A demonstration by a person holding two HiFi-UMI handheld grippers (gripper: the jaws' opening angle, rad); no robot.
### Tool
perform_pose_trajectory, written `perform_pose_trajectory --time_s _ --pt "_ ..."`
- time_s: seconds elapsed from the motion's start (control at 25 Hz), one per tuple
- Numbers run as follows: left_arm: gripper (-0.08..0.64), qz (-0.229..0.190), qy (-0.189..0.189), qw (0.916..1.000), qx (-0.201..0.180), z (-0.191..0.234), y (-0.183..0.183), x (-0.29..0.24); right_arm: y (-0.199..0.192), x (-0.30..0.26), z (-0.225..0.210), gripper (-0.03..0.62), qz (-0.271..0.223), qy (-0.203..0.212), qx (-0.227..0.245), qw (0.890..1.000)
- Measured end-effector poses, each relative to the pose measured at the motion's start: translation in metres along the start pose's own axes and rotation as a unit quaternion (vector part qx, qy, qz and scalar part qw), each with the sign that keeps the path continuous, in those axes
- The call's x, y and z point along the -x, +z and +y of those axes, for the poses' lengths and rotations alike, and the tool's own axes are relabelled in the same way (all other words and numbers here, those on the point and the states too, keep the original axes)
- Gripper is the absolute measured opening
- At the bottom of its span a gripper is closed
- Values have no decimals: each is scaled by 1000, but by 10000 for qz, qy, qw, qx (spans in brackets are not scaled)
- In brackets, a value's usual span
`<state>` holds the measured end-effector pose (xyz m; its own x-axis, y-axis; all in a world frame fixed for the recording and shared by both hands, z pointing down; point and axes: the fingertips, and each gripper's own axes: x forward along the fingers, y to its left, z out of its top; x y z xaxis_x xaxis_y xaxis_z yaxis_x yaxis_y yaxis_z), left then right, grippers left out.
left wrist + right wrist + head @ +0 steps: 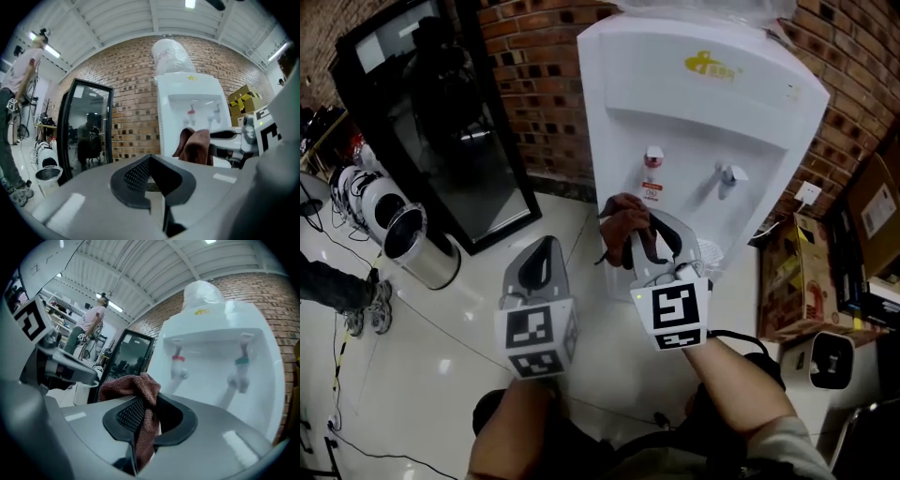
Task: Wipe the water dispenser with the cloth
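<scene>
Head view: high, tilted steeply down and forward; left gripper (546, 247) and right gripper (642, 230) close below, water dispenser (694, 122) front just beyond them. Left gripper view: low, roughly level along its own fingers (133, 176), facing the brick wall (131, 93); dispenser farther off, right of centre. Right gripper view: nearer, angled up at the dispenser's taps (178, 366), cloth (140, 390) in the foreground. All three share the dispenser front and the black-framed glass panel (459, 141) to its left.

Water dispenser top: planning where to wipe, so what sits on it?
A pale, translucent bottle stands on the water dispenser. Its base covers the middle of the top, so that patch is hidden.
</scene>
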<state>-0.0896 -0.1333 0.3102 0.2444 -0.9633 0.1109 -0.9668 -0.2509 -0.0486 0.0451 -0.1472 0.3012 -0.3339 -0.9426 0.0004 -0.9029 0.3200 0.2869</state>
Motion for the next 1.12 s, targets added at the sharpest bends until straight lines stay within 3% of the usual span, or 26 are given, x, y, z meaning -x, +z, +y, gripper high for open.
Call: perform_pose_trajectory --time_s 0.2,0.52,0.72,1.12 --pt "0 45 74 9999 -57 18 -2 3 -35 -38 41 75 432 411 315 9977" --pt "0 295 -360 9987 -191 2 -14 -2 -74 -67 54 75 906 418 720 9924" --pt "0 364 -736 9966 -45 -25 -18 -9 -83 -55 36 74 1122 233 777 9904" --pt "0 379 -1431 9886 -258 -104 -26 -11 -111 -9 -27 75 1946 -334 690 9779"
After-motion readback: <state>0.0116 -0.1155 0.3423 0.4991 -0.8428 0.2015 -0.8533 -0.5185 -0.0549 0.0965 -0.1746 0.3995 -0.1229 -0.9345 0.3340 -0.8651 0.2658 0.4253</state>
